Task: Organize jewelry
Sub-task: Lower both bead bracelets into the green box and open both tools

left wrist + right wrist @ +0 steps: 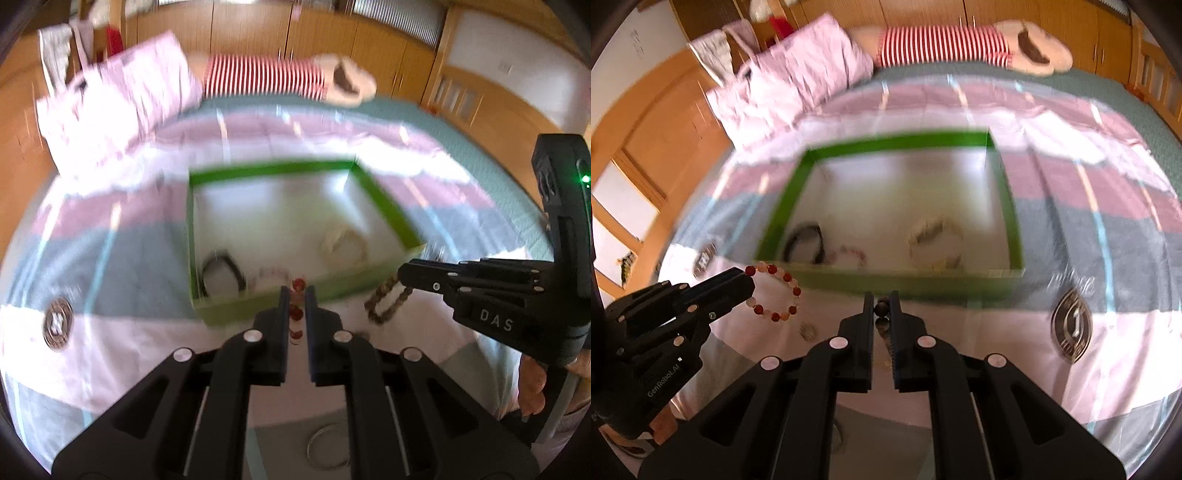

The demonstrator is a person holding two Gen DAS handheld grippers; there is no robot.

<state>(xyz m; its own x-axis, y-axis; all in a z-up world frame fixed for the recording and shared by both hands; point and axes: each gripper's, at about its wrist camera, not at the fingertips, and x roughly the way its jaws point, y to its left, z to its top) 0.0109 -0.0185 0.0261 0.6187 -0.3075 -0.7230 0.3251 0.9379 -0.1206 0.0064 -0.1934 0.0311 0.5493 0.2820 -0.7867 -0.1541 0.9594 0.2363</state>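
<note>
A green-rimmed box (384,206) (897,142) lies open on the bed. Inside lie a black bracelet (223,271) (807,243), a pink bead bracelet (269,275) (849,256) and a cream bracelet (343,245) (936,240). My left gripper (296,295) (748,282) is shut on a red and white bead bracelet (297,314) (775,291), held just before the box's near wall. My right gripper (881,301) (400,275) is shut on a brown bead bracelet (882,308) (388,301), which hangs beside the box's near right corner.
The bed has a pink, grey and white quilt (110,258) with round badges (56,325) (1071,328). A pink pillow (122,99) and a striped plush toy (266,75) lie at the far end. A metal ring (328,446) lies below my left gripper. Wooden cabinets stand behind.
</note>
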